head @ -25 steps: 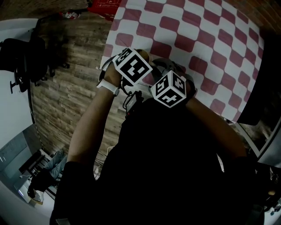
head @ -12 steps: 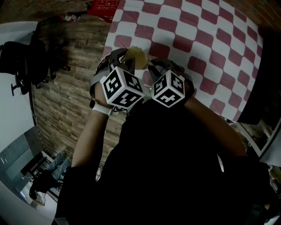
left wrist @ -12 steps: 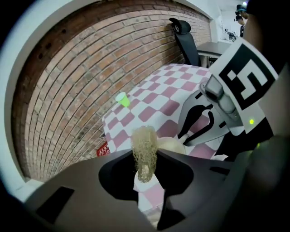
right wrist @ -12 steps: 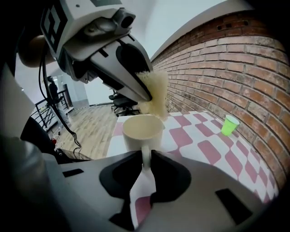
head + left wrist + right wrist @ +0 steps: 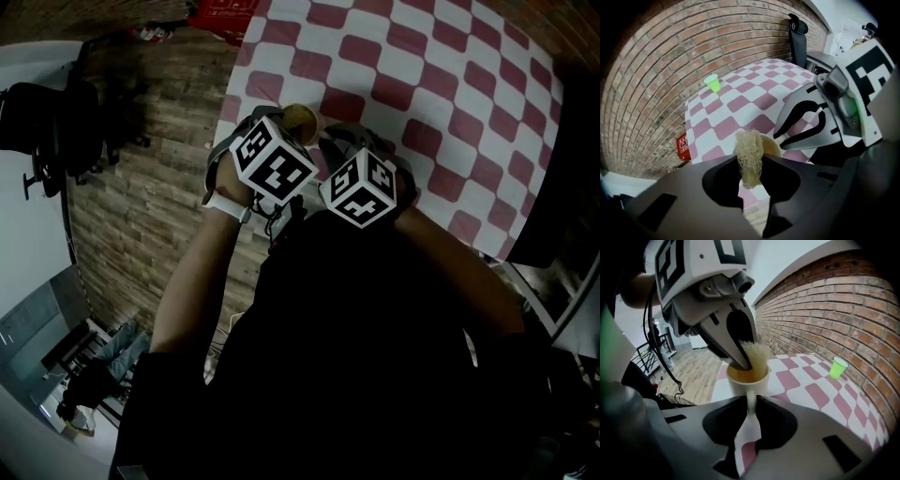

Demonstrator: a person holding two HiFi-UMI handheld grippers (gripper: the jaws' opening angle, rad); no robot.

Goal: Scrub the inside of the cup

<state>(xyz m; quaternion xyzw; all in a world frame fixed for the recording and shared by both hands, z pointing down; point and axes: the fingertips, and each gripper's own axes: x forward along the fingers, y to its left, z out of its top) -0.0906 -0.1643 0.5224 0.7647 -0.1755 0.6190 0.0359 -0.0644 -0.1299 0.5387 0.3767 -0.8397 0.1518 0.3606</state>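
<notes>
Clamped by the left gripper point(image 5: 750, 164), the pale fibrous loofah pad point(image 5: 749, 145) has been pushed back into the cream ceramic cup point(image 5: 740, 380), its handle pinched by the right gripper point(image 5: 750, 403): scrubbing is judged under way.

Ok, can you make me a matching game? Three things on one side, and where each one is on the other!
1. cream ceramic mug
2. pale fibrous loofah scrubber
3. small green plastic cup

A. pinched in the left gripper, dipping into the mug
B. far off, near the brick wall
C. held by its handle in the right gripper

Pairs: 1-C, 2-A, 3-B.
</notes>
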